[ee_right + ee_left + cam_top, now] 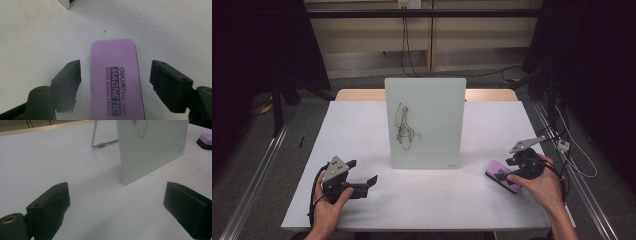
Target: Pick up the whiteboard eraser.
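Straddling purple eraser [116, 82] w/ right gripper [115, 80], jaws not touching.

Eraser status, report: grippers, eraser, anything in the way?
Left gripper open, idle. Right gripper open astride the eraser, pads not touching. Eraser flat on the table. Nothing in the way.

A board [425, 122] stands upright near the middle of the surface [362, 125], propped from behind by a wire stand [101, 144]. An eraser [503, 175] lies flat on the surface to the board's right, near the front edge, between the jaws of the right hand-held gripper [115, 77], untouched by them. The left hand-held gripper [362, 176] sits front left, well apart from the board.
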`<state>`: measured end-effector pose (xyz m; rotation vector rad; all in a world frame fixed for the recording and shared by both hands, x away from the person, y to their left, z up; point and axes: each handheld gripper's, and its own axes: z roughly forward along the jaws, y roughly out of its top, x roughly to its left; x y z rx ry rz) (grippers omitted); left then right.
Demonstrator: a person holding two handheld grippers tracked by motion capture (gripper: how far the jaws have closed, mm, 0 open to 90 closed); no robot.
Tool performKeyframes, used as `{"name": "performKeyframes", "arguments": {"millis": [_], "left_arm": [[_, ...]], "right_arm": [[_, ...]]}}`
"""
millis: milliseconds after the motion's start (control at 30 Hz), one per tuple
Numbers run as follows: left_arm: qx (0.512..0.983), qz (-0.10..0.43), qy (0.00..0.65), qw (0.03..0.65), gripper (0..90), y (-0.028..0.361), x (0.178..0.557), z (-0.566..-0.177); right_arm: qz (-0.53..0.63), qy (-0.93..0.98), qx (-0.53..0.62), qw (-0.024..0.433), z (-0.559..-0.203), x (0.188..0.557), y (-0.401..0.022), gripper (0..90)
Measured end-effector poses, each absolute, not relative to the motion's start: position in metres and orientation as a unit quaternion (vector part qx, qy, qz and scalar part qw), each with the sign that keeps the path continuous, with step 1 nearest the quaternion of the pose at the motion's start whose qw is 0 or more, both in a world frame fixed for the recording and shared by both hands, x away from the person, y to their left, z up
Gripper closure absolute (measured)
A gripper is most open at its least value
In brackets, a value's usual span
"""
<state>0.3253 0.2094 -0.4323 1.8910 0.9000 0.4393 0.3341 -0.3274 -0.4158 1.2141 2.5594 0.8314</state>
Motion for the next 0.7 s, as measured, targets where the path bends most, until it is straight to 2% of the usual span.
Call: {"name": "performKeyframes", "arguments": {"millis": [300, 467, 633, 700], "left_arm": [[0.774, 0.179, 0.372, 0.481, 6.9, 0.210, 0.325, -0.432], [0.774, 0.178, 0.372, 0.480, 6.9, 0.212, 0.325, -0.433], [0.775, 0.179, 0.372, 0.479, 6.9, 0.213, 0.326, -0.433], [0.775, 0.179, 0.371, 0.478, 6.9, 0.213, 0.325, -0.433]], "right_arm": [[0.242, 0.877, 0.402, 0.102, -0.421, 0.330, -0.327, 32.2], [0.232, 0.883, 0.398, 0.094, -0.422, 0.331, -0.326, 32.6], [0.221, 0.889, 0.392, 0.088, -0.427, 0.333, -0.322, 41.1], [0.215, 0.890, 0.393, 0.087, -0.426, 0.333, -0.321, 41.2]]}}
